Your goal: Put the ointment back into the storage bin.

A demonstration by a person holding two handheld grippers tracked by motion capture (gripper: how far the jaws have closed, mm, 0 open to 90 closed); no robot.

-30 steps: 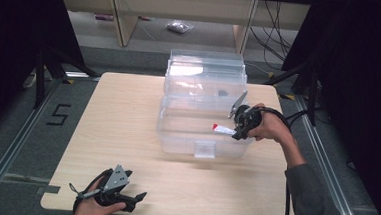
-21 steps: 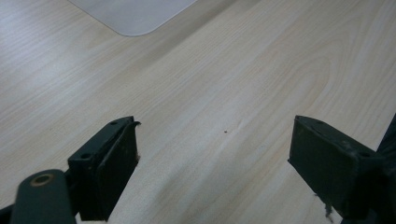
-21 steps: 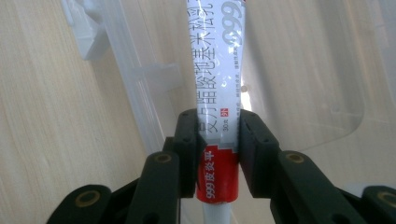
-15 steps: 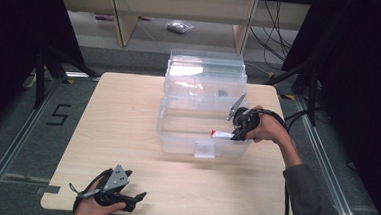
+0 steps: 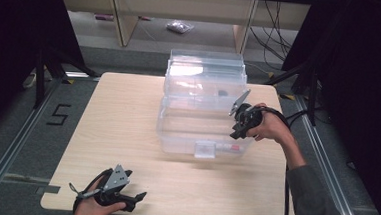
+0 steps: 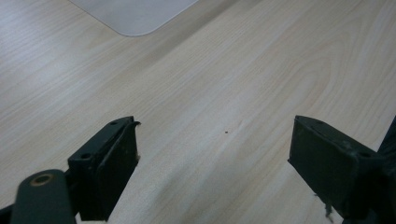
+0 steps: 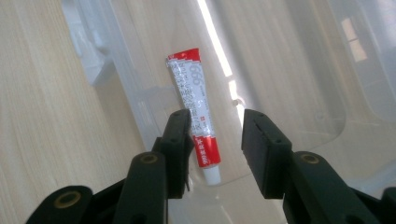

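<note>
Tube dropped in the bin — release looks done.
Right gripper (image 7: 215,135) hovers with jaws parted, empty, over the tube (image 7: 194,109) lying centre-frame inside the clear bin (image 5: 176,136); left gripper (image 5: 123,196) rests wide apart, lower left.

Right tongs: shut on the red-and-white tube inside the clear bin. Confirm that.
Not shut. The right gripper view shows the right tongs open, jaws apart above the tube, which lies loose inside the clear bin.
</note>
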